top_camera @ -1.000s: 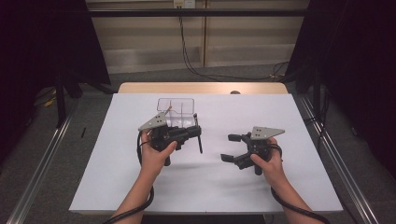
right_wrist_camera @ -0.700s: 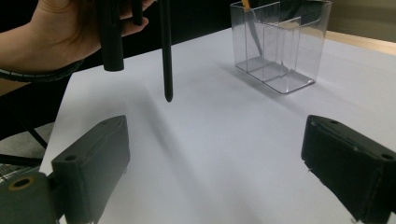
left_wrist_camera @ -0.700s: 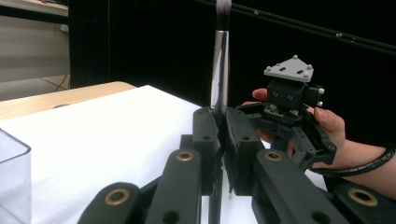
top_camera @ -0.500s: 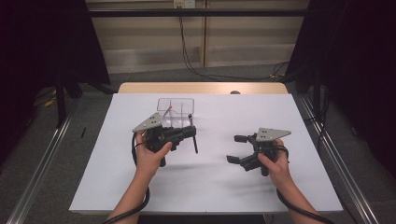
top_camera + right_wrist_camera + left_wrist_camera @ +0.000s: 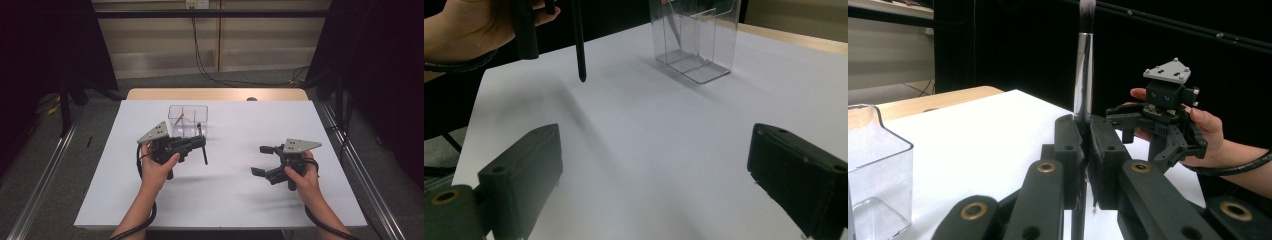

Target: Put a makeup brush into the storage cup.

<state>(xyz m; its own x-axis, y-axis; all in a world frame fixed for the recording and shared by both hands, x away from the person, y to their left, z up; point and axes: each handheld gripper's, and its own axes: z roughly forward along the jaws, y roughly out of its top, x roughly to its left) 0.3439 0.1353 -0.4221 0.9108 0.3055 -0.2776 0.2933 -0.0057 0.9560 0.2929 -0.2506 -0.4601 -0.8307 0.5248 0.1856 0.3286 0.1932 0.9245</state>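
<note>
My left gripper [image 5: 202,143] is shut on a black-handled brush [image 5: 204,152] and holds it upright above the white table [image 5: 225,200]. In the left gripper view the brush [image 5: 1083,75] rises from between the jaws, silver ferrule and bristles on top. A clear compartmented box [image 5: 188,120] stands just beyond it, with a thin orange-tipped stick [image 5: 181,118] inside. My right gripper [image 5: 257,160] hovers open and holding nothing to the right, and shows as the right gripper [image 5: 1158,122] in the left gripper view. In the right gripper view the right gripper [image 5: 654,150] faces the brush handle's tip [image 5: 581,55] and the box [image 5: 696,37].
The table's wooden far edge [image 5: 215,94] carries a small dark knob [image 5: 251,99]. Metal rails [image 5: 45,175] run along both sides on the floor, and cables [image 5: 200,55] hang behind. The box's wall [image 5: 878,170] stands close on the left in the left gripper view.
My left gripper has drifted slightly left and toward the person, still holding the brush. My right gripper has shifted a little to the right and stays open.
</note>
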